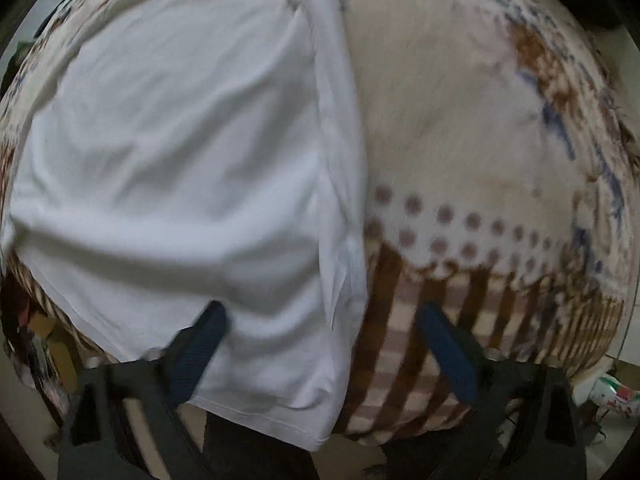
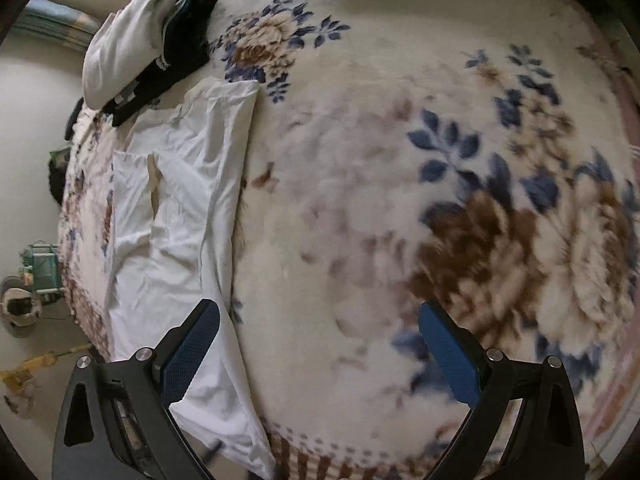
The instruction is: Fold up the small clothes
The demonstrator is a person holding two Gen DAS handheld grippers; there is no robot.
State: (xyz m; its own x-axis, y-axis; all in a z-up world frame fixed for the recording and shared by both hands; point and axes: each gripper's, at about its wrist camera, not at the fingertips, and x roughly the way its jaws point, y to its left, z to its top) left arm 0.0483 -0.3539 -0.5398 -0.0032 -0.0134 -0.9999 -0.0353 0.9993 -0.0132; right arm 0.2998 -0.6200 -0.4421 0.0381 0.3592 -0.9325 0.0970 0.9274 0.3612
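A white garment point(image 1: 172, 152) lies flat on the flowered blanket point(image 1: 460, 92), its long right edge doubled over in a narrow strip. My left gripper point(image 1: 324, 328) points down over the garment's lower right corner. Its jaws stand wide, the left pad point(image 1: 208, 332) over the cloth and the right pad point(image 1: 444, 344) over the checked border, neither pressing. In the right wrist view the same white garment point(image 2: 180, 208) stretches along the left side of the blanket point(image 2: 380, 160). My right gripper point(image 2: 320, 332) hangs open over bare blanket just right of the garment's edge, with nothing between its fingers.
A heap of white and black clothes point(image 2: 136, 48) sits at the blanket's far left corner. The bed edge runs along the left, with floor and small clutter point(image 2: 28, 280) beyond it. A brown checked border point(image 1: 400, 344) marks the blanket's near edge.
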